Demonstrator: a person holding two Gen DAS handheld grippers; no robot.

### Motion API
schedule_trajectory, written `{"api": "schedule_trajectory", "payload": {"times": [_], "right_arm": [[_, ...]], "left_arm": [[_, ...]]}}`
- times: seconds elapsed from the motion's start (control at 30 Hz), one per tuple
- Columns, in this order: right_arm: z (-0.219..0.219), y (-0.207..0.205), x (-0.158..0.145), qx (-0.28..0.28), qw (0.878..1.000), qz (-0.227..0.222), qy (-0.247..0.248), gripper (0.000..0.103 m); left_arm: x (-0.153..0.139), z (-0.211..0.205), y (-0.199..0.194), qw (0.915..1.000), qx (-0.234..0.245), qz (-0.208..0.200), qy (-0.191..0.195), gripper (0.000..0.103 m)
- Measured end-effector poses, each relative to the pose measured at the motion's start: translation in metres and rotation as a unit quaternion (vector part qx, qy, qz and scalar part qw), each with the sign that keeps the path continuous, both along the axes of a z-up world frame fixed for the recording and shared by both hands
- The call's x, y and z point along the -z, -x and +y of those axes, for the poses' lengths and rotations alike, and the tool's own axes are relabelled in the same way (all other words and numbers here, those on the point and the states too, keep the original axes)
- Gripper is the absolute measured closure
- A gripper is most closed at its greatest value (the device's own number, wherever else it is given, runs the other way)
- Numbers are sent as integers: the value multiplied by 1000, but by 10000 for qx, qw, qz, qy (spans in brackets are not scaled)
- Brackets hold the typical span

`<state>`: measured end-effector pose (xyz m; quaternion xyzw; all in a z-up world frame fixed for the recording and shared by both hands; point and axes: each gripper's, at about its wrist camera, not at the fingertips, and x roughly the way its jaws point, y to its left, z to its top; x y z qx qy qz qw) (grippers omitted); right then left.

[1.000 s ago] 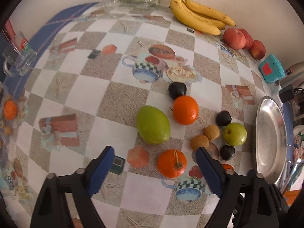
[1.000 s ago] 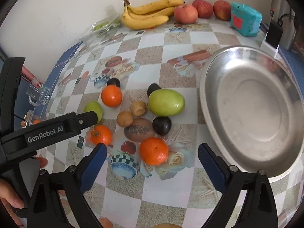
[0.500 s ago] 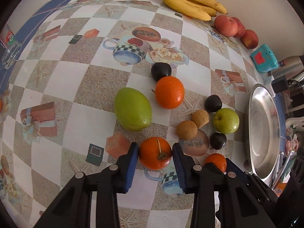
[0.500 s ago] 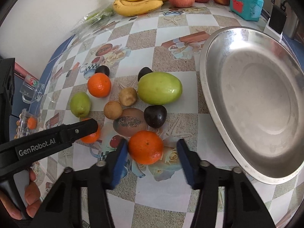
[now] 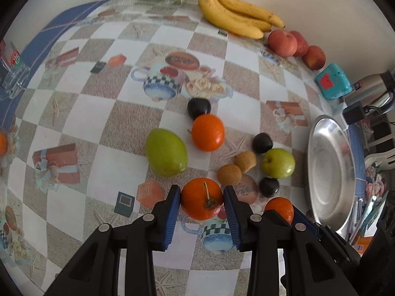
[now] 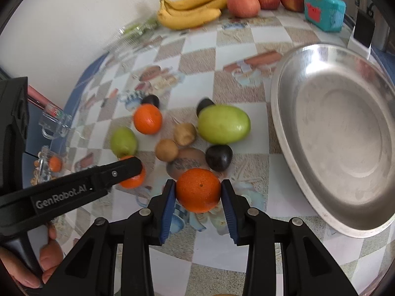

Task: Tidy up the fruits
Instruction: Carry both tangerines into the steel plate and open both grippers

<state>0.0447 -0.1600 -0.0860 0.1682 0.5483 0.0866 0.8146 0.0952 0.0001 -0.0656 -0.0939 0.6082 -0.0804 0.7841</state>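
In the left wrist view my left gripper [image 5: 201, 204] points steeply down at the table, its blue pads pressed on both sides of an orange with a stem [image 5: 202, 202]. In the right wrist view my right gripper [image 6: 198, 194] is closing its jaws on a second orange [image 6: 198, 190], and the pads touch its sides. Both oranges rest on the patterned tablecloth. Beyond them lie a third orange [image 5: 208, 132], a green mango [image 5: 166, 151], a green apple [image 5: 278, 162], two brown kiwis [image 5: 229, 174] and dark plums [image 5: 262, 143].
A wide, bare steel dish [image 6: 333, 135] stands to the right of the fruit. Bananas [image 6: 192, 9], red apples [image 6: 243, 4] and a teal box [image 6: 323, 8] line the back wall. A clear mug [image 6: 53, 123] sits at the left edge. A hand [image 6: 49, 254] holds the left gripper.
Both grippers came down a little toward the table and shut from wide open, each onto an orange. The other fruit lies as before.
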Motion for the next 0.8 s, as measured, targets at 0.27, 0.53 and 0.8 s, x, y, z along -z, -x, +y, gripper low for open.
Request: {"api": "schedule_trajectory", "payload": {"times": [0.27, 0.53, 0.8], "right_arm": [[-12, 2, -23, 300, 9989, -348, 56, 64], [-57, 9, -38, 1151, 9915, -438, 418, 64], [-108, 15, -32, 1883, 9803, -308, 514, 64]], "left_arm": [[-17, -5, -1, 9995, 56, -305, 106, 64], [-28, -17, 2, 9978, 215, -597, 177, 65], [-38, -46, 7, 9942, 583, -870, 255, 65]]}}
